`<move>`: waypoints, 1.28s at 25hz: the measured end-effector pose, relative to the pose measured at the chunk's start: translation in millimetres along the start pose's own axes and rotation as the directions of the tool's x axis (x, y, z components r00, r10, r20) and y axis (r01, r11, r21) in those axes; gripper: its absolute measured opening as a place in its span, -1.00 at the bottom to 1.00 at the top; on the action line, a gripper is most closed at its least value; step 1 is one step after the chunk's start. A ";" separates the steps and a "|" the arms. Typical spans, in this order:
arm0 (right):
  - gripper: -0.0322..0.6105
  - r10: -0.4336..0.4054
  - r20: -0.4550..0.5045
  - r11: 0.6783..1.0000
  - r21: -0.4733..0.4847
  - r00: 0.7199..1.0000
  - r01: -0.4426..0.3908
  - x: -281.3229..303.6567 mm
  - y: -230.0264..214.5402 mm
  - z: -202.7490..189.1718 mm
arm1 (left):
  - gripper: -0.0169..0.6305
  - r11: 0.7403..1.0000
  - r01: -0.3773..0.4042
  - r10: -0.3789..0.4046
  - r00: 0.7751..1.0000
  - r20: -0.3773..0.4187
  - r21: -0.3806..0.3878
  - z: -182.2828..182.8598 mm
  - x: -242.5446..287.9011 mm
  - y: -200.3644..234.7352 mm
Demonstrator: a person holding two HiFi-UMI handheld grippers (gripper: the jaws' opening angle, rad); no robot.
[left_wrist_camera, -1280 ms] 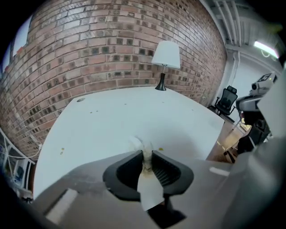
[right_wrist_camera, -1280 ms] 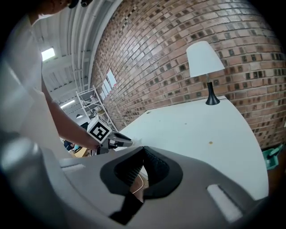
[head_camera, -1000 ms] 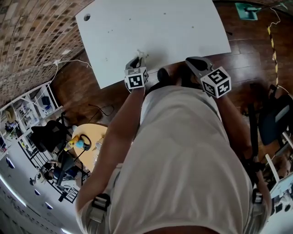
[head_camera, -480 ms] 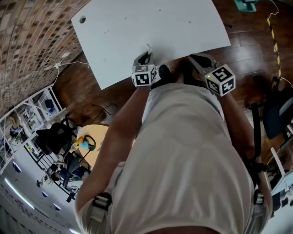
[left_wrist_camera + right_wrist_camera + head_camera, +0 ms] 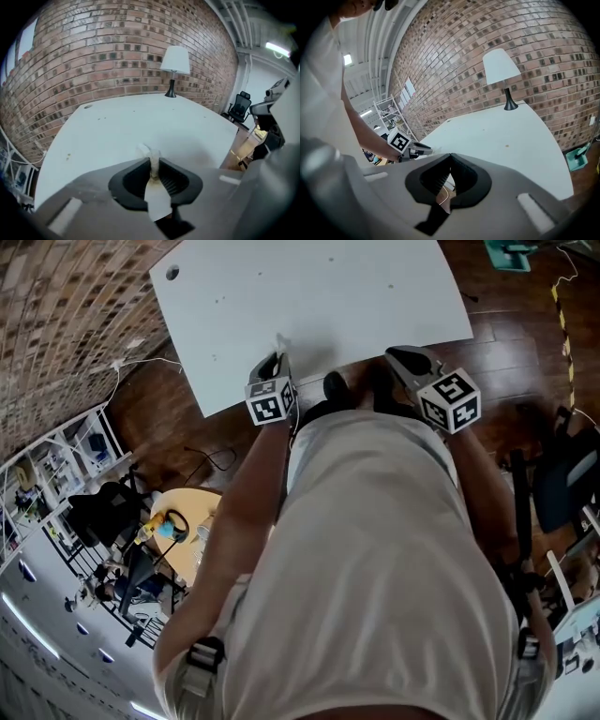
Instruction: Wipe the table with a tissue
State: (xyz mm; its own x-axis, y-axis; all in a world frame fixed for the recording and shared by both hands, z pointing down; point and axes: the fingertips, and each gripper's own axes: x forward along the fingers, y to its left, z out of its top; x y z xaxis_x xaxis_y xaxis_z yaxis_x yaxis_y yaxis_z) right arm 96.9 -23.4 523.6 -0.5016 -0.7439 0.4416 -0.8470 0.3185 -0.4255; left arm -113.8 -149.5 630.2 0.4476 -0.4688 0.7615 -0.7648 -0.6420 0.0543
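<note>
Left fingers (image 5: 132, 181) tight around the tissue (image 5: 151, 158).

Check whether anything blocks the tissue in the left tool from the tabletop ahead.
Nothing visible does. The left tool grips the tissue at the near edge of the table; ahead lie only tiny specks, and the lamp stands at the far edge.

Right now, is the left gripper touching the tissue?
Touching. The left gripper view shows the left gripper closed on the tissue, with a white tuft poking out past the jaw tips.
</note>
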 end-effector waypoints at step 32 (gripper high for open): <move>-0.88 0.192 -0.080 0.972 -0.121 0.978 -0.200 30.2 21.2 4.7 | -0.75 0.980 -0.007 0.048 0.979 0.200 -0.200 -5.3 -79.2 1.5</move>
State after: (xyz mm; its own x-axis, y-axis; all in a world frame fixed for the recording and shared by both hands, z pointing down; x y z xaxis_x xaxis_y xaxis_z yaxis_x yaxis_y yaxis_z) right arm 64.6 -41.9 524.2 -0.6672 -0.6193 0.4139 -0.7442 0.5296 -0.4071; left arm -152.9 -110.0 573.4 0.4943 -0.6110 0.6183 -0.8452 -0.5042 0.1774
